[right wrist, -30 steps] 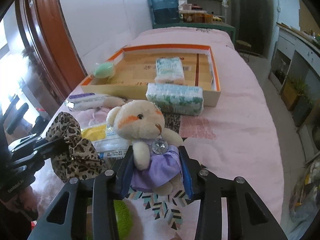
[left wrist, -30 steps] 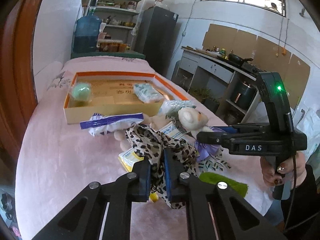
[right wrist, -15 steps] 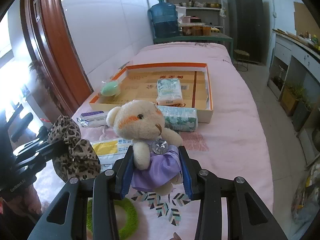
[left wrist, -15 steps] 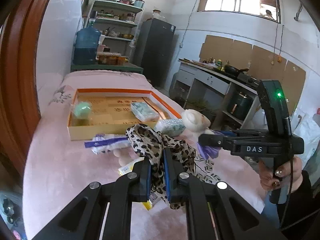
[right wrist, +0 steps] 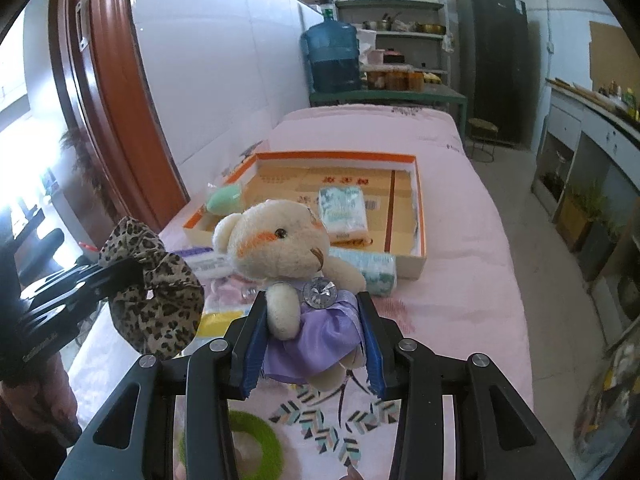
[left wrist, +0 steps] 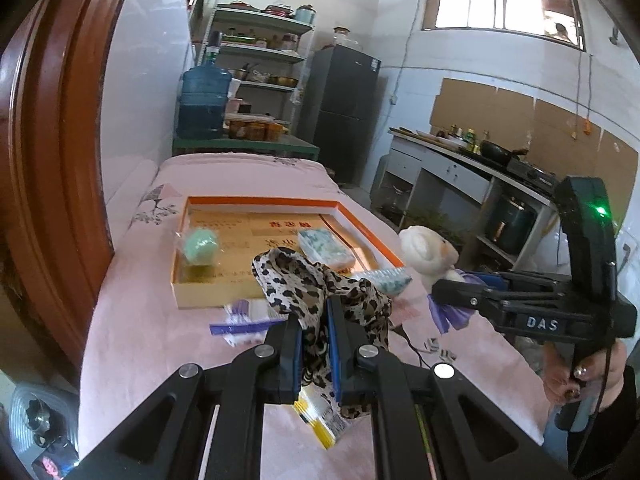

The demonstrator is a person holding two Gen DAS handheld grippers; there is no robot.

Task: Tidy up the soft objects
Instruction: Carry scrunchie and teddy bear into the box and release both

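My left gripper is shut on a leopard-print fabric bow, held above the pink table; the same bow shows at the left of the right wrist view. My right gripper is shut on a cream teddy bear in a purple dress, also lifted off the table; the bear appears at the right in the left wrist view. Beyond both lies an orange-rimmed cardboard box holding a green sponge and a tissue pack.
A second tissue pack lies against the box's front wall. A purple-striped packet, a yellow packet and a green ring lie on the pink cloth. A wooden door frame stands at the left, kitchen counters at the right.
Both grippers have risen with the bow and the bear still held. The table and box now sit lower and farther off in both views.
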